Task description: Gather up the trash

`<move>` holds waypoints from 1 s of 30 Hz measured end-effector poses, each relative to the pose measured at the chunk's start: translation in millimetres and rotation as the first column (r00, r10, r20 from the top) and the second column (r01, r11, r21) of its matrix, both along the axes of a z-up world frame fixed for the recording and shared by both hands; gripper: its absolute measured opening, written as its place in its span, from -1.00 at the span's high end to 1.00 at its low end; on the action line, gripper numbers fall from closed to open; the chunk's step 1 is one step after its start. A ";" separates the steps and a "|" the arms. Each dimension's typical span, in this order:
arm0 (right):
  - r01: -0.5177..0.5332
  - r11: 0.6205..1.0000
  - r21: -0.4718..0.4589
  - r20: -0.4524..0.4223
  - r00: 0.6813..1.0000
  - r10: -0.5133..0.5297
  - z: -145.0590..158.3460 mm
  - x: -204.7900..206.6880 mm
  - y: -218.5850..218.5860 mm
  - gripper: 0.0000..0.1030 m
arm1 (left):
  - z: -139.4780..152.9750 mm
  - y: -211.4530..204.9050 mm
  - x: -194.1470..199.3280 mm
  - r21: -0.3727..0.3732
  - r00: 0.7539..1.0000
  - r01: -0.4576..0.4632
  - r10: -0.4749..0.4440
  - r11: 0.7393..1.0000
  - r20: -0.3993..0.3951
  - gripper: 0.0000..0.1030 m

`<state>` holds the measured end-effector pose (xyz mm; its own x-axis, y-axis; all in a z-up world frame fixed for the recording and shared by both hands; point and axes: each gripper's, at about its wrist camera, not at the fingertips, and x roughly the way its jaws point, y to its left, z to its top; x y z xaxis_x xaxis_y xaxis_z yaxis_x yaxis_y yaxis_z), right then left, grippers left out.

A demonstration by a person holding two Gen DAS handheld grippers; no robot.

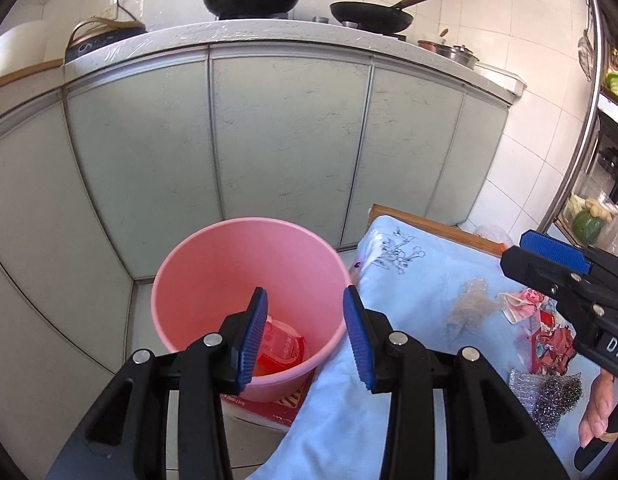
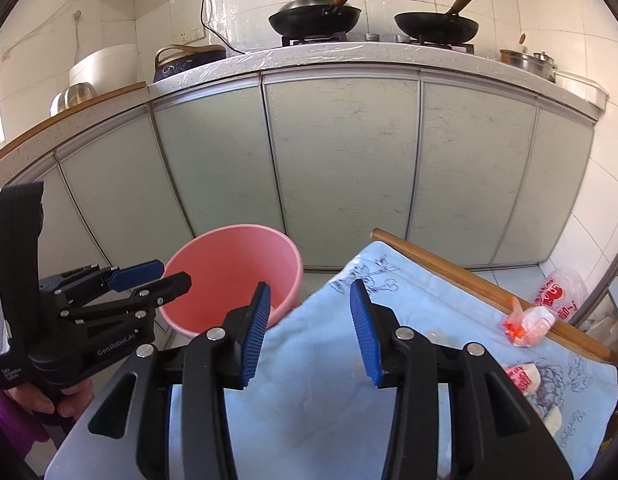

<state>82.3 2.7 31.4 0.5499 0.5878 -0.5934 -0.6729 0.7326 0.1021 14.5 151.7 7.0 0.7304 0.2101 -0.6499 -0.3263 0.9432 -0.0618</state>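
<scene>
Landmark: pink bin (image 1: 251, 280) on the floor, in front of the grey-green cabinet doors (image 1: 285, 140).

L gripper (image 1: 305, 332) hangs right over the bin's near rim, jaws apart, nothing btwn them, blue pads (image 1: 253, 336) bare. Inside the bin, at the bottom: red-and-white wrapper (image 1: 283, 350). Bin sits on a red-and-white flat thing (image 1: 277, 408), can't tell what.

R gripper (image 2: 309, 332) is right of the bin, over the near edge of the light-blue cloth (image 2: 329, 400), jaws released and empty; no earlier frame to compare. Seen from the L wrist cam it comes in from the far right, w/ a hand (image 1: 599, 412) on its handle.

Trash left, all right of the bin on the cloth-covered counter (image 2: 489, 280): crumpled clear film (image 1: 467, 306), red printed wrapper (image 1: 549, 328), steel-wool scrubber (image 1: 549, 398), white-and-orange bag scrap (image 2: 529, 326) at the wooden edge, another red-and-white wad (image 2: 523, 376) nearer. A clear bag w/ red print (image 2: 561, 294) lies beyond the counter edge, on the floor.

Above the bin, on the stove top: two black woks (image 2: 315, 20), wooden handles.
</scene>
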 end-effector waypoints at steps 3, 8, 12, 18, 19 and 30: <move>0.020 1.000 -0.001 -0.002 1.000 -0.020 -1.5 -3.4 -12.5 0.18 | 3.2 -13.0 3.3 0.012 1.000 0.020 -0.020 1.000 -0.003 0.25; 0.058 0.998 0.010 -0.015 0.998 -0.058 -4.8 -6.3 -34.6 0.18 | 8.6 -34.9 10.9 0.034 0.998 0.058 -0.058 0.998 -0.005 0.25; 0.096 0.995 0.021 -0.021 0.995 -0.095 -6.4 -9.2 -55.8 0.18 | 12.2 -52.6 18.1 0.051 0.996 0.093 -0.092 0.994 -0.005 0.25; 0.160 0.987 0.023 -0.015 0.987 -0.159 -6.7 -15.0 -91.4 0.18 | 11.2 -79.5 30.4 0.064 0.988 0.151 -0.151 0.986 -0.016 0.25; 0.171 0.985 0.020 -0.012 0.985 -0.171 -7.2 -15.7 -98.3 0.18 | 10.4 -83.8 32.2 0.062 0.987 0.162 -0.161 0.985 -0.019 0.25; 0.367 0.930 -0.024 0.035 0.930 -0.366 -13.7 -31.1 -192.4 0.18 | -8.0 -121.6 44.0 -0.039 0.930 0.362 -0.364 0.931 -0.048 0.25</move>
